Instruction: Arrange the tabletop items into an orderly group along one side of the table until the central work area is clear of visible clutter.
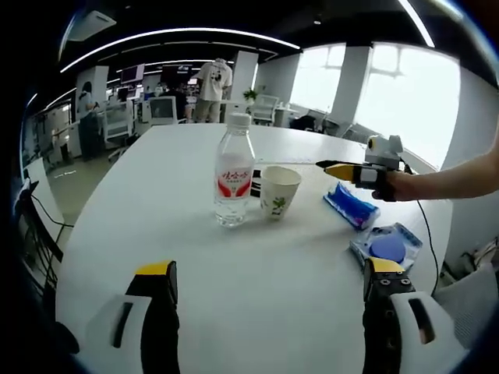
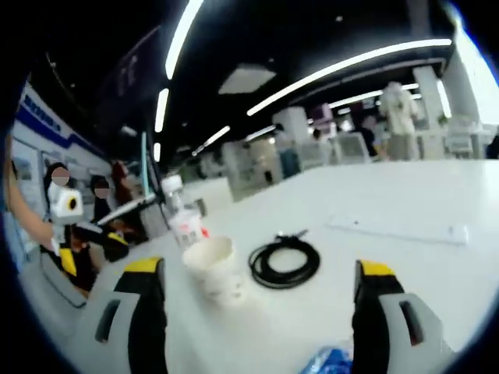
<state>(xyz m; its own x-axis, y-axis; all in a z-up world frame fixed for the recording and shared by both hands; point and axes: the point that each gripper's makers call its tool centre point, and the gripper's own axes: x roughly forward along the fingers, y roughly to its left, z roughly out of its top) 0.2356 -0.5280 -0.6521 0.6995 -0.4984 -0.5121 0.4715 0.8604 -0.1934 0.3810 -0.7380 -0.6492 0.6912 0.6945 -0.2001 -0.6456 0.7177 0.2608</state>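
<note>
A clear water bottle [image 1: 234, 175] with a red label stands upright mid-table, and a white paper cup [image 1: 278, 191] stands just right of it. A blue packet [image 1: 351, 205] and a round blue item in a clear wrapper [image 1: 386, 245] lie further right. My left gripper [image 1: 270, 269] is open low over the near table, holding nothing. A hand holds my right gripper [image 1: 343, 170] above the blue packet. In the right gripper view my right gripper [image 2: 260, 269] is open and holds nothing, with the cup [image 2: 212, 265], the bottle [image 2: 183, 218] and a coiled black cable [image 2: 284, 263] ahead of it.
A long white power strip [image 2: 398, 228] lies beyond the cable. The white table [image 1: 156, 226] has bare surface on its left and near parts. My left gripper [image 2: 66, 234] shows at the left edge. People and office desks stand in the background.
</note>
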